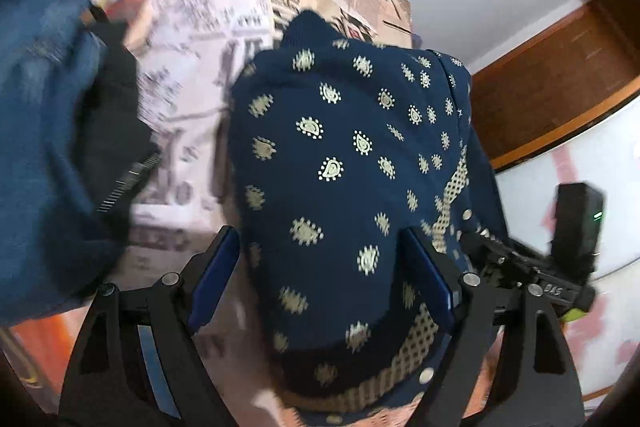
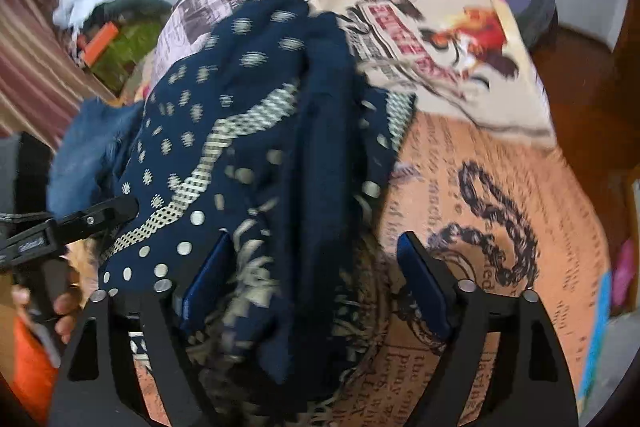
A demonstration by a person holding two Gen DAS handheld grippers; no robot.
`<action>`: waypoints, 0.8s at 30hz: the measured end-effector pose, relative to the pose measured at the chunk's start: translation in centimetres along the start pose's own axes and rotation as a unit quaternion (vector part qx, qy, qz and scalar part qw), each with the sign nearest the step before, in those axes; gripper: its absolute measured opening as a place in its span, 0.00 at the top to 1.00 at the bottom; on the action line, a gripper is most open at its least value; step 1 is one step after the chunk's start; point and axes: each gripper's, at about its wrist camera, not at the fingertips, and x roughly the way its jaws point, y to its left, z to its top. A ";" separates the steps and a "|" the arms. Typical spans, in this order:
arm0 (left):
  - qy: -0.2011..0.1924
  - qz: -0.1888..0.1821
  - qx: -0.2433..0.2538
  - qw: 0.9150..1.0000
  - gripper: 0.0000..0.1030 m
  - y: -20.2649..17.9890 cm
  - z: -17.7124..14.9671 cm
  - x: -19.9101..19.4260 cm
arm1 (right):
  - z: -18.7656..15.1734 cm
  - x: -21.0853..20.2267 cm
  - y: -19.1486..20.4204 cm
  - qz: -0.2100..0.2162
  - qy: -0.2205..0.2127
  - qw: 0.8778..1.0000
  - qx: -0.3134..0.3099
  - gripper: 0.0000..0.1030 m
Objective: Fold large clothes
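A navy garment [image 1: 344,155] with a cream paisley print and a checkered cream trim lies bunched on a newspaper-print bedsheet [image 1: 192,67]. My left gripper [image 1: 320,259] is open, its blue-padded fingers [image 1: 218,279] on either side of the cloth's near part. In the right wrist view the same garment [image 2: 256,155] lies crumpled, and my right gripper [image 2: 312,267] is open with the cloth's fringed end between its fingers [image 2: 424,283]. The right gripper also shows in the left wrist view [image 1: 532,267] at the cloth's right edge. The left gripper shows in the right wrist view [image 2: 80,219].
A blue denim garment [image 1: 40,147] with black cloth lies at the left. A wooden bed frame [image 1: 552,83] and a white wall are at the right. The orange printed part of the sheet [image 2: 480,195] lies right of the garment. Clutter is at the far left [image 2: 108,43].
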 end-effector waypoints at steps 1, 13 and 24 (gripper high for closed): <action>0.005 -0.005 -0.004 1.000 0.16 0.1 0.1 0.4 | 0.0 -0.1 -0.5 0.015 0.001 1.000 0.007 0.18; 0.024 -0.063 -0.043 0.997 0.09 0.8 0.8 3.4 | 2.1 2.1 0.1 0.073 0.029 0.996 0.032 0.15; 0.011 -0.054 -0.007 0.998 0.35 -0.8 -0.9 0.5 | 0.7 2.0 -0.4 0.152 0.060 0.982 0.093 0.65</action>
